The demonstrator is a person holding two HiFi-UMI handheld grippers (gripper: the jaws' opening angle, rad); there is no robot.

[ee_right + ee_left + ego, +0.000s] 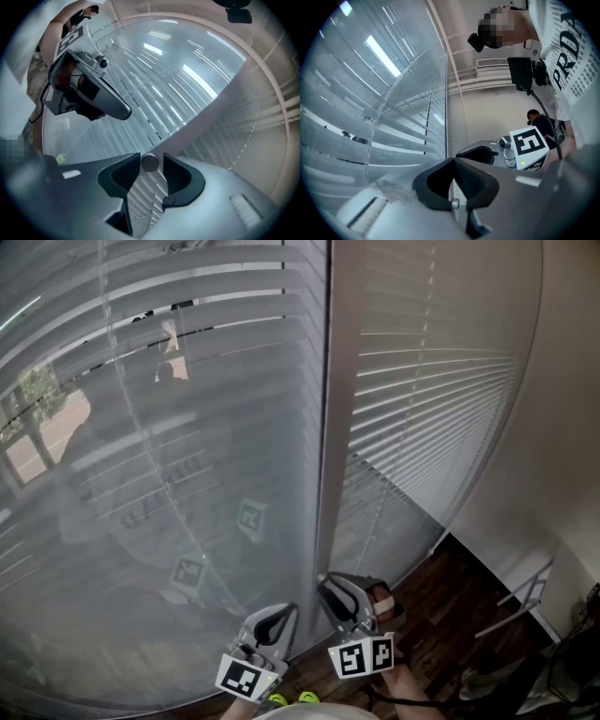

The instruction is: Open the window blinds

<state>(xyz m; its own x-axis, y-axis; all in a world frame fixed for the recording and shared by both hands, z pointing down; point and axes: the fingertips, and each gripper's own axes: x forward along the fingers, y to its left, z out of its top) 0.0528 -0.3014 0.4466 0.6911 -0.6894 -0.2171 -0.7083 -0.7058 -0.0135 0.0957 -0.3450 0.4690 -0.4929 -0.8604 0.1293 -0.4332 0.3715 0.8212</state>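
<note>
Window blinds (187,381), wand (150,163) between parted right gripper (151,158) — left gripper (453,161) closed.

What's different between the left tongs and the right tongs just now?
The left tongs have their jaws together; the right tongs' jaws stand apart. The right tongs have a round wand end between the jaws, unclamped; the left tongs show nothing similar. Both are grey with black pads.

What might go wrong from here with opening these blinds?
The wand tip sits loose between the right gripper's parted jaws, so it may slip out or swing away before a grip. The left gripper is shut close to the slats; a stray move could bend them.
</note>
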